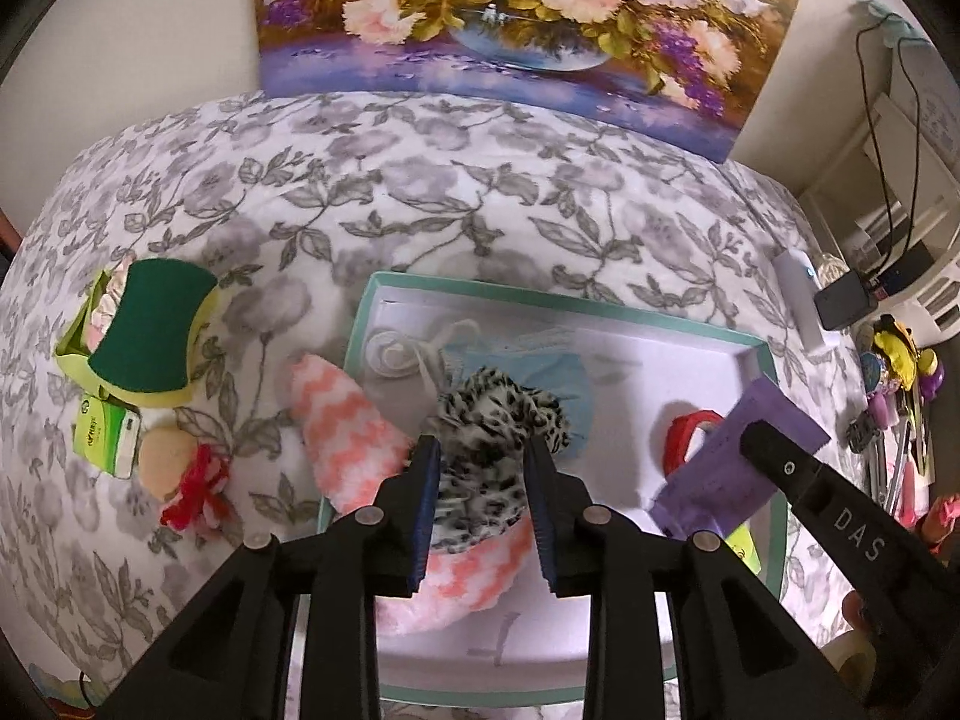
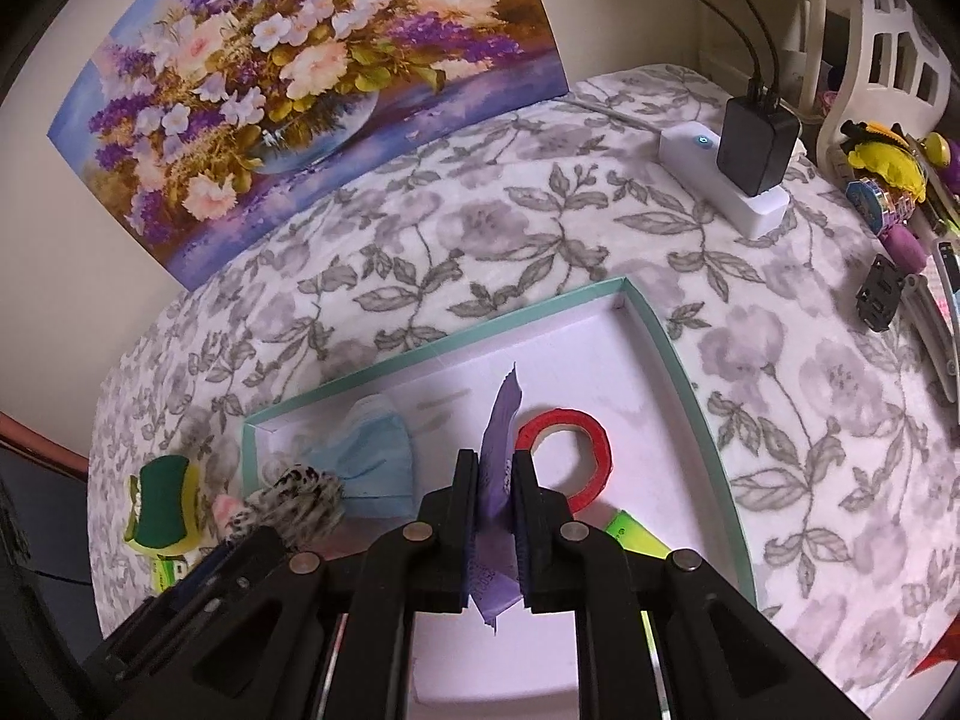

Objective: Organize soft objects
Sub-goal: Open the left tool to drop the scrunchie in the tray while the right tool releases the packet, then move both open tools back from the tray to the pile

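Teal-rimmed box (image 1: 761, 341) on floral bedspread (image 1: 420, 180). L gripper (image 1: 483, 450) clamped on leopard-print scrunchie (image 1: 480, 438), held over box's left edge w/ pink-white fuzzy sock (image 1: 342, 420) beneath. R gripper (image 2: 496, 468) closed on purple sheet (image 2: 501, 432), above box interior. Inside box: blue face mask (image 2: 375, 450), red tape ring (image 2: 570, 450). Green sponge (image 1: 150, 336) outside, well left of box.
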Tool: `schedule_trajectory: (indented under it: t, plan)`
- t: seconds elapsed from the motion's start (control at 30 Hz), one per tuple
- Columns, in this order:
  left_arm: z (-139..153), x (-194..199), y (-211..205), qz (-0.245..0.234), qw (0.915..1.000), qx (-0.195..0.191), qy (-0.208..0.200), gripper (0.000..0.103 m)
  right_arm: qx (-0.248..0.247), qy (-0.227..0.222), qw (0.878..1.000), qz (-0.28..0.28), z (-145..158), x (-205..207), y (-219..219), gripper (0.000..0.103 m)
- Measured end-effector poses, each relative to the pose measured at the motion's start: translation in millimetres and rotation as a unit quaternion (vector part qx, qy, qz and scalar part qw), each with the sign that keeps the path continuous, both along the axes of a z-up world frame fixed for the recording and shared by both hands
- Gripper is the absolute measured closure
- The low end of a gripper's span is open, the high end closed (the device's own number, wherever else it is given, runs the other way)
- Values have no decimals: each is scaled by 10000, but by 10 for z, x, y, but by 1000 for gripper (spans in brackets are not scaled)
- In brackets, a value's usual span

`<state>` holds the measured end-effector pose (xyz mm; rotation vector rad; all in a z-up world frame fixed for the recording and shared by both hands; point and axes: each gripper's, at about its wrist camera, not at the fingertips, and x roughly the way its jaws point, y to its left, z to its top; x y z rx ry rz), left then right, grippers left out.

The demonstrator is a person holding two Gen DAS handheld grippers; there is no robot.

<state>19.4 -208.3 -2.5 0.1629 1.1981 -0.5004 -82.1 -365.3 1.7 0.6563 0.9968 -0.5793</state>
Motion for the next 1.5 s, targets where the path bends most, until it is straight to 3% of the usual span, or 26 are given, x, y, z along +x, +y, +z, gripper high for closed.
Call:
schedule_trajectory:
  t: [0.1, 0.13, 0.2, 0.27, 0.37, 0.53, 0.63, 0.9, 1.1, 1.23, 1.5]
  plan:
    - [9, 24, 20, 32, 10000, -24, 12, 59, -44, 104, 9999, -17, -17, 6, -2, 86]
    - [11, 32, 29, 46, 10000, -60, 41, 50, -57, 130, 9999, -26, -19, 4, -5, 83]
    - [20, 49, 41, 92, 9999, -96, 64, 41, -59, 148, 9999, -42, -21, -1, -11, 73]
    - [34, 67, 62, 154, 9998, -104, 35, 32, -76, 180, 9998, -65, -26, -3, -15, 52]
    - [41, 109, 110, 270, 9996, -97, -21, 25, -107, 214, 9997, -79, -29, -4, -16, 43]
    - [-20, 232, 236, 564, 9984, 16, 16, 23, -175, 358, 9992, -15, -69, 29, 2, 29]
    - [-85, 319, 328, 784, 9968, 129, 82, 12, -195, 464, 9987, 18, -111, 45, 15, 22]
    - [-197, 528, 604, 1300, 9911, 175, 230, 12, -337, 706, 9969, 104, -180, 93, 70, 1]
    - [-225, 666, 808, 1594, 9868, 114, 264, 11, -477, 770, 9955, 262, -166, 173, 177, 0]
    - [-197, 739, 930, 1741, 9845, 55, 199, 1, -514, 730, 9954, 348, -140, 222, 253, 0]
    - [-196, 942, 1284, 2153, 9761, -145, 258, 1, -537, 649, 9952, 504, -81, 334, 437, 0]
